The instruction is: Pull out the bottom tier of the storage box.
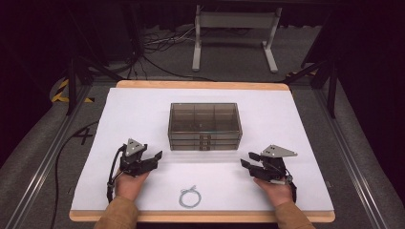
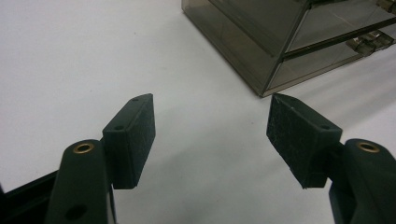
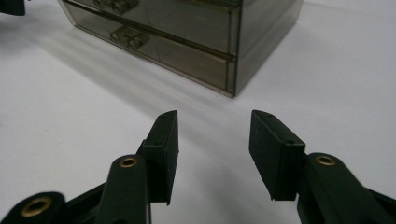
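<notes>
A smoky clear plastic drawer box [image 1: 204,126] stands in the middle of the white table cover, its three drawer fronts with small handles facing me. My left gripper [image 1: 155,157] rests open on the table to the box's front left, nothing between its jaws. My right gripper [image 1: 247,160] rests open to the box's front right, jaws also bare. In the left gripper view the box's corner [image 2: 275,46] lies ahead to the right of the open gripper [image 2: 212,126]. Seen from the right gripper view, the box [image 3: 196,32] is ahead of the open gripper [image 3: 214,140], shifted left.
A small coiled loop of pale wire [image 1: 190,196] lies near the front edge between my hands. The wooden table edge [image 1: 200,85] frames the white cover. A white metal stand [image 1: 234,33] and cables are on the floor beyond the table.
</notes>
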A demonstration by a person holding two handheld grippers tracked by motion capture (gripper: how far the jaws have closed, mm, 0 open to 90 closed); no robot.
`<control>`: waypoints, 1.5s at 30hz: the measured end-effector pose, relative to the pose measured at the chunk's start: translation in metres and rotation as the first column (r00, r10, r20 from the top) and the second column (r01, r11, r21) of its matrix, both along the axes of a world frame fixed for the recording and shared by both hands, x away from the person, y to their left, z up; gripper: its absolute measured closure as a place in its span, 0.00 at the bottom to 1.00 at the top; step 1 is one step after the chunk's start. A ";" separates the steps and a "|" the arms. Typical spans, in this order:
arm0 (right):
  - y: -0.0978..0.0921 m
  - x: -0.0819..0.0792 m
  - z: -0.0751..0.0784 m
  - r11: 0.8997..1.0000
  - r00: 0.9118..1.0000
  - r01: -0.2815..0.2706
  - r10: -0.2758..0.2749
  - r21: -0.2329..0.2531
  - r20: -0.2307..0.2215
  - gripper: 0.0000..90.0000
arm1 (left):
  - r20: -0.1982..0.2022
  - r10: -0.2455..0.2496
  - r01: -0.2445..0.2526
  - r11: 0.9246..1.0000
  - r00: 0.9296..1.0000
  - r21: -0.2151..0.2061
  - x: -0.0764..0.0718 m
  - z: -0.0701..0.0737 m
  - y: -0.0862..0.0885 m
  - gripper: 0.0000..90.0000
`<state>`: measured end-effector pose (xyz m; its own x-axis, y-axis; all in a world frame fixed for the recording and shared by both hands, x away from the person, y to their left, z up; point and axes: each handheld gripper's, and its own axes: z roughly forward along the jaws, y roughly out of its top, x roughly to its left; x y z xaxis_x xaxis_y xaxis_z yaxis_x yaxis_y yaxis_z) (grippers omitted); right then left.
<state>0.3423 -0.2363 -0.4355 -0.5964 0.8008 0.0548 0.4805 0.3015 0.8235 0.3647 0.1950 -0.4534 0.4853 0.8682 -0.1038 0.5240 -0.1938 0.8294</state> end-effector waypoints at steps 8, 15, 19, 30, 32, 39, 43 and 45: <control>0.018 -0.002 0.019 0.998 0.998 -0.064 0.064 0.005 0.010 0.59 | 0.000 0.008 -0.008 1.000 1.000 -0.008 0.001 0.000 0.000 0.38; 0.039 -0.004 0.021 0.992 0.992 -0.125 0.125 -0.012 0.010 0.58 | 0.005 0.012 -0.012 1.000 1.000 -0.006 0.000 0.000 0.000 0.39; 0.053 -0.003 0.020 0.990 0.990 -0.141 0.141 -0.029 0.005 0.57 | 0.002 0.019 -0.019 1.000 1.000 -0.012 0.000 0.000 0.001 0.39; 0.085 -0.002 0.007 0.977 0.978 -0.209 0.209 -0.030 -0.016 0.56 | 0.006 0.021 -0.021 1.000 1.000 -0.005 0.000 0.000 0.000 0.40; 0.088 -0.002 0.004 0.976 0.976 -0.216 0.215 -0.031 -0.024 0.56 | 0.007 0.021 -0.021 1.000 1.000 -0.004 0.000 0.000 0.000 0.40; 0.100 -0.002 -0.007 0.970 0.970 -0.244 0.243 -0.015 -0.031 0.56 | 0.008 0.021 -0.021 1.000 1.000 -0.004 0.000 0.000 0.000 0.40; 0.103 -0.003 -0.010 0.970 0.970 -0.241 0.241 -0.014 -0.019 0.56 | 0.009 0.020 -0.020 1.000 1.000 -0.004 0.000 0.000 0.000 0.40; 0.103 -0.003 -0.010 0.970 0.970 -0.242 0.242 -0.005 -0.015 0.56 | 0.009 0.020 -0.020 1.000 1.000 -0.004 0.000 0.000 0.000 0.40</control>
